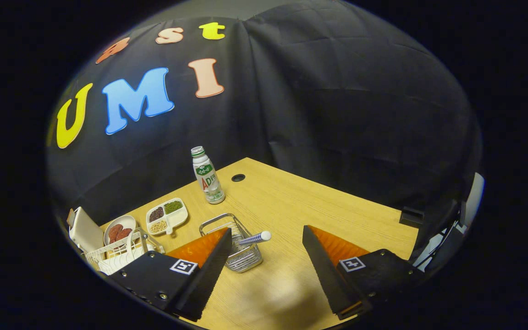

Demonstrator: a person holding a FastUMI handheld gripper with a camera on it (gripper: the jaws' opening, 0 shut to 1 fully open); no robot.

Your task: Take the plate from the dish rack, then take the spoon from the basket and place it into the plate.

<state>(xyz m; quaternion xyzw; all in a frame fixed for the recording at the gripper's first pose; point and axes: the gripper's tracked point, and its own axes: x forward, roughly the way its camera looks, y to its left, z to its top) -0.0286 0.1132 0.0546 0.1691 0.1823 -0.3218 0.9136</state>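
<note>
Claw [264,266] open and empty above desk [337,201]; spoon [255,238] in basket [236,247] just beside left finger, handle angled toward the gap; dish rack [117,254] farther left.

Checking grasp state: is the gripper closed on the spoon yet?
No. The gripper is open above the table, holding nothing, while the spoon still sticks out of the wire basket beside one finger.
</note>
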